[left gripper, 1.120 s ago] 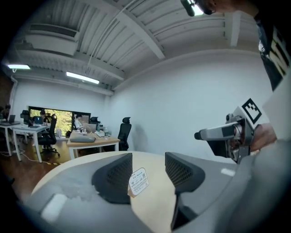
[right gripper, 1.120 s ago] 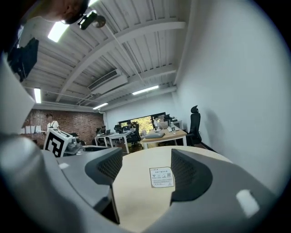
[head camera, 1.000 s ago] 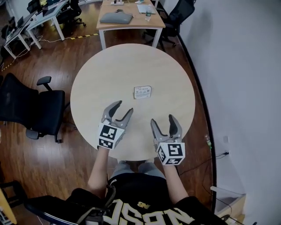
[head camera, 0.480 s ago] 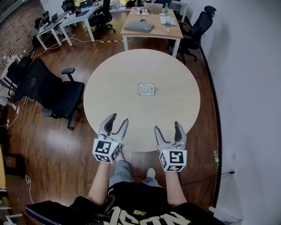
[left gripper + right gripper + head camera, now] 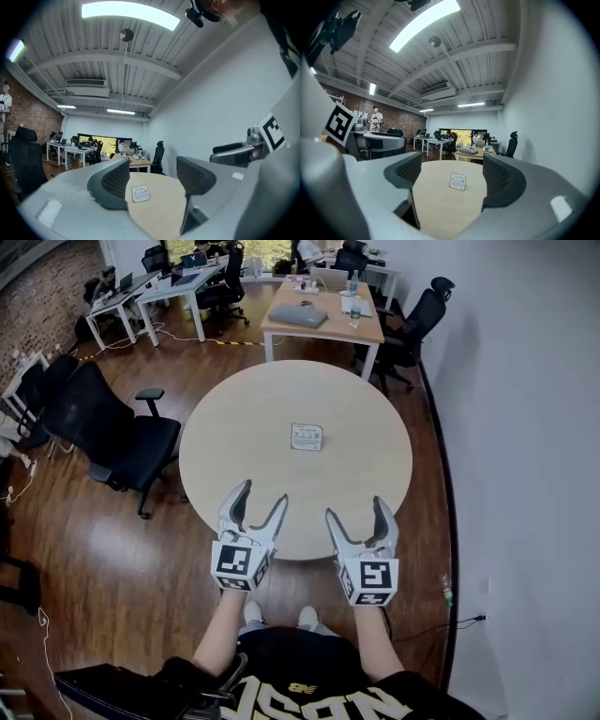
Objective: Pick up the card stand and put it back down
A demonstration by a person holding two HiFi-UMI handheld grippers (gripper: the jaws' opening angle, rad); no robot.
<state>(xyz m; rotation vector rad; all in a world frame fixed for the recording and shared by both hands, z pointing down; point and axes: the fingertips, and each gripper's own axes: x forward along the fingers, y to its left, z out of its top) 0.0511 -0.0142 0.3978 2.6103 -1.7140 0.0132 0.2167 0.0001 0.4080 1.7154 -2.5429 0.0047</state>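
Note:
A small white card stand (image 5: pixel 307 437) stands upright near the middle of the round light-wood table (image 5: pixel 244 418). It also shows far ahead between the jaws in the left gripper view (image 5: pixel 140 193) and the right gripper view (image 5: pixel 458 181). My left gripper (image 5: pixel 258 502) hovers over the table's near edge, its jaws opening with nothing between them. My right gripper (image 5: pixel 357 510) is held beside it, open and empty. Both are well short of the card stand.
A black office chair (image 5: pixel 108 432) stands left of the table. A rectangular desk (image 5: pixel 323 320) with a laptop bag and a bottle is behind it, with more chairs and desks beyond. A white wall (image 5: pixel 525 427) runs along the right.
The head view has pulled back, so the table and card stand appear farther away. Both grippers now sit at the table's near edge. The left jaws have spread wider.

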